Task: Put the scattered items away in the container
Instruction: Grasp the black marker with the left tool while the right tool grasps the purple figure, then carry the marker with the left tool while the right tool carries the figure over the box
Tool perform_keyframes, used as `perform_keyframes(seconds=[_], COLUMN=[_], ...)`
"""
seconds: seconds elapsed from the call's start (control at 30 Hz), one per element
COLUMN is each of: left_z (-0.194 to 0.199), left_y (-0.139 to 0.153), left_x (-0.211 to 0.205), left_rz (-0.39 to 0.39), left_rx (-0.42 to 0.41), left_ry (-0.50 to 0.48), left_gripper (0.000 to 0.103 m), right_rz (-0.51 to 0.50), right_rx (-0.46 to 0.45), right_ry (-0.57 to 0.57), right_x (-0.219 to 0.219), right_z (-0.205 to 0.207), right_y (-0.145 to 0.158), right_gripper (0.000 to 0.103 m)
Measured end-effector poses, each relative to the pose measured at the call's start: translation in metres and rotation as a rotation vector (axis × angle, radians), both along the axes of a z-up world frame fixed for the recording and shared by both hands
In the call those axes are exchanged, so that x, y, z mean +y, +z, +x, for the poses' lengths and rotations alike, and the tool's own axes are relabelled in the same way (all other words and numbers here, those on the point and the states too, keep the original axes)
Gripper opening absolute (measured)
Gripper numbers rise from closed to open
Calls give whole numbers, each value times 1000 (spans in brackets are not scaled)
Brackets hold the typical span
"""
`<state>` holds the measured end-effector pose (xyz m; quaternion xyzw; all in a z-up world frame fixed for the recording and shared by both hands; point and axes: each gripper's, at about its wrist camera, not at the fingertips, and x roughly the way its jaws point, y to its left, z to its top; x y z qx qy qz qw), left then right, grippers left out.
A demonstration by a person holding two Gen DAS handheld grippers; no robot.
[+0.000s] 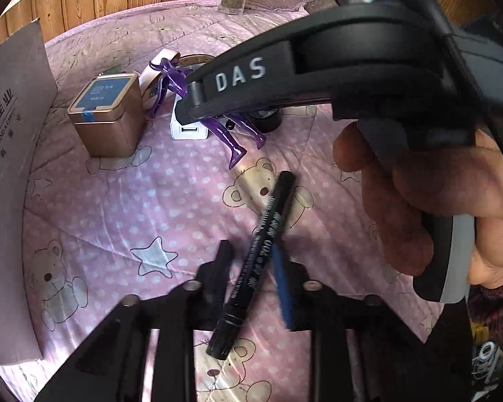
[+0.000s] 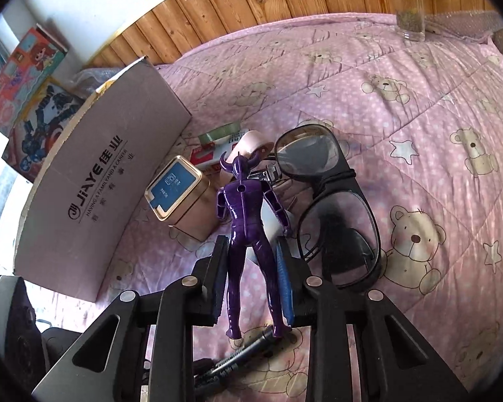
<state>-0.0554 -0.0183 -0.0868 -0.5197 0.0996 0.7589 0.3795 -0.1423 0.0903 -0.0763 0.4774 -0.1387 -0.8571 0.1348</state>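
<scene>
My right gripper [image 2: 251, 274] is shut on the legs of a purple horned toy figure [image 2: 246, 221], seen from its back. In the left wrist view that gripper [image 1: 191, 107] comes in from the right, with the figure [image 1: 233, 144] sticking out either side of its tip. My left gripper [image 1: 251, 274] is open, its fingers on either side of a black marker pen [image 1: 261, 244] lying on the pink bedspread. The pen [image 2: 241, 355] also shows under the figure's feet. The container, a cardboard box [image 2: 100, 184] printed JIAYE, stands at the left [image 1: 13, 167].
A gold tin [image 1: 107, 117], a white charger [image 1: 187, 130] and a pink tape roll [image 2: 251, 144] lie by the box. Black glasses [image 2: 332, 201] lie right of the figure. A glass jar [image 2: 409, 10] stands by the wooden wall. A hand [image 1: 419, 201] holds the right gripper.
</scene>
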Motion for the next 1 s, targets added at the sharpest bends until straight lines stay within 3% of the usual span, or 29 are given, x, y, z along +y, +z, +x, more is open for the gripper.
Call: perform_keyframes(seconds=[0.4, 0.47, 0.53, 0.57, 0.6, 0.67, 1.0], left_z=[-2, -2, -1, 0, 0, 0, 10], left_y=[20, 24, 29, 30, 30, 28, 41], left_x=[-24, -30, -37, -40, -44, -52, -51], left_rz=[25, 25, 32, 27, 20, 29, 45], left_rx=[15, 14, 12, 18, 15, -10, 24], left_ry=[67, 82, 95, 101, 111, 126, 141], left_gripper=[14, 14, 14, 14, 14, 14, 14], right_rz=[-92, -173, -30, -11, -46, 7, 6], right_rx=[3, -1, -30, -59, -73, -62, -42], right_ry=[-89, -98, -94, -100, -110, -107, -102], right_x=[22, 27, 17, 16, 19, 14, 3], right_z=[33, 40, 42, 44, 47, 56, 87], right_y=[12, 14, 10, 5, 3, 10, 23], right_gripper=[29, 29, 28, 28, 28, 28, 28])
